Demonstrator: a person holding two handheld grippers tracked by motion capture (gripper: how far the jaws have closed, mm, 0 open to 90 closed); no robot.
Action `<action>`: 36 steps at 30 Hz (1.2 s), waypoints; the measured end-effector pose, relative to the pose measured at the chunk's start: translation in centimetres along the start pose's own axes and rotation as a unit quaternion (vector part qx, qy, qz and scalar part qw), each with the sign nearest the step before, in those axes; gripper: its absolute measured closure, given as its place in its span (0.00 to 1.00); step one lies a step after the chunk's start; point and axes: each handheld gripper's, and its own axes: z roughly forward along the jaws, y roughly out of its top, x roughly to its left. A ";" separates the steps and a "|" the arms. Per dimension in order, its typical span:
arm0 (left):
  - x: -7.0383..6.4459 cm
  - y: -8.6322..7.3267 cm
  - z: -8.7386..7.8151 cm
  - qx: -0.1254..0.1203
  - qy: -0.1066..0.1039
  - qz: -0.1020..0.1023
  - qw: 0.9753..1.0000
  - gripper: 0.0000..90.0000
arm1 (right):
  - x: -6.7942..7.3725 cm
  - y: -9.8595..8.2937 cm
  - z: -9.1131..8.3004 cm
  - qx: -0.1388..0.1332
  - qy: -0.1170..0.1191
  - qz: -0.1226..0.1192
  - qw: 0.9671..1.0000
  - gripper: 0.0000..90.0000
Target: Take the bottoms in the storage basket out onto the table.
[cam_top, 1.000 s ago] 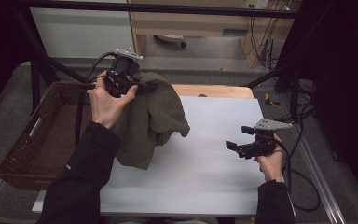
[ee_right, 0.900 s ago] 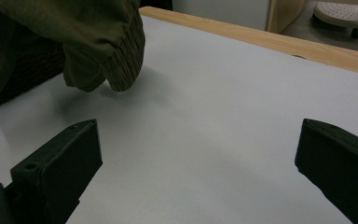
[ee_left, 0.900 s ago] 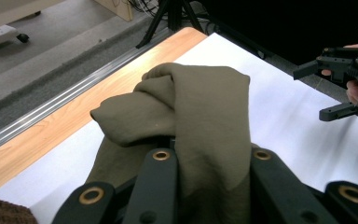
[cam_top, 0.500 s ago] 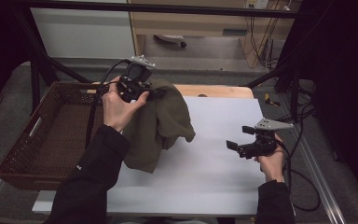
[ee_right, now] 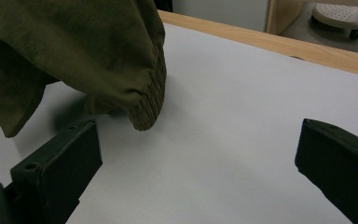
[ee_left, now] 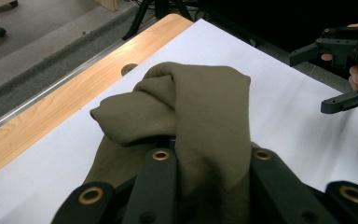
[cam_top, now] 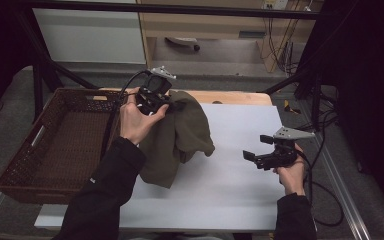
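Left tool [cam_top: 156, 100] clamped on olive garment [cam_top: 180, 135] — carried rightward from basket [cam_top: 55, 145], now hanging over counter [cam_top: 230, 165] edge. Right tool [cam_top: 267, 152] wide open, waiting — likely second grip on ribbed cuff [ee_right: 147, 105] next.

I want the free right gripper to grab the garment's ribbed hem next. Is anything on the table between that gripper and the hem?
Nothing visible is. The right gripper is open over the bare white table cover, and the olive garment, clamped in the left gripper, hangs its ribbed hem just ahead of the jaws.
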 end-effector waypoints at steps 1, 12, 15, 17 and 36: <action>0.0 -0.1 0.2 0.000 -0.001 -0.001 1.000 0.88 | 0.0 0.0 0.0 0.000 0.000 0.000 1.000 0.01; -0.9 -0.5 2.0 0.006 -0.006 0.009 1.000 0.88 | 0.0 0.0 0.0 0.000 -0.001 0.001 1.000 0.01; -1.0 -0.8 2.5 0.008 -0.009 0.009 1.000 0.88 | 0.0 0.0 0.0 0.001 -0.001 0.001 1.000 0.01; -1.0 -0.9 2.8 0.010 -0.010 0.013 1.000 0.88 | 0.0 0.0 -0.1 -0.001 -0.001 0.000 1.000 0.01; -1.8 -1.9 4.7 0.025 -0.017 0.015 0.999 0.85 | 0.0 0.0 -0.1 0.000 0.001 -0.001 1.000 0.01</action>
